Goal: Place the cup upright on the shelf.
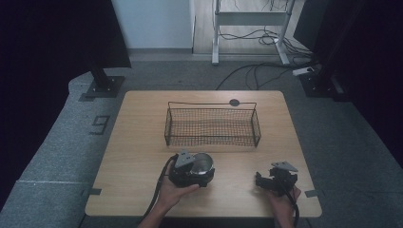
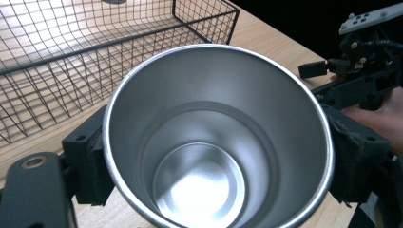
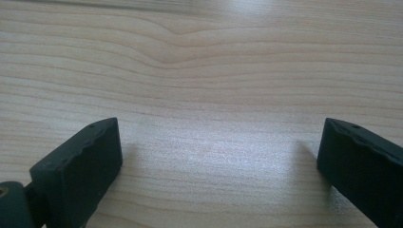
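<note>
A shiny metal cup (image 1: pixel 203 163) stands upright with its mouth up, just above the wooden table (image 1: pixel 138 156), a little in front of the wire basket (image 1: pixel 212 141). My left gripper (image 1: pixel 203 170) is shut on it. In the left gripper view the black pads (image 2: pixel 90 164) press on both sides of the cup (image 2: pixel 216 137), whose inside is empty. My right gripper (image 1: pixel 260 180) rests low at the front right of the table. Its jaws (image 3: pixel 216 161) stand wide open over bare wood with nothing between them.
The black wire basket (image 2: pixel 71 61) is empty and sits across the middle of the table. A small dark round hole (image 1: pixel 234 102) lies behind it. The right gripper (image 2: pixel 354 80) and its hand lie to the right of the cup. Stands and cables are on the floor beyond.
</note>
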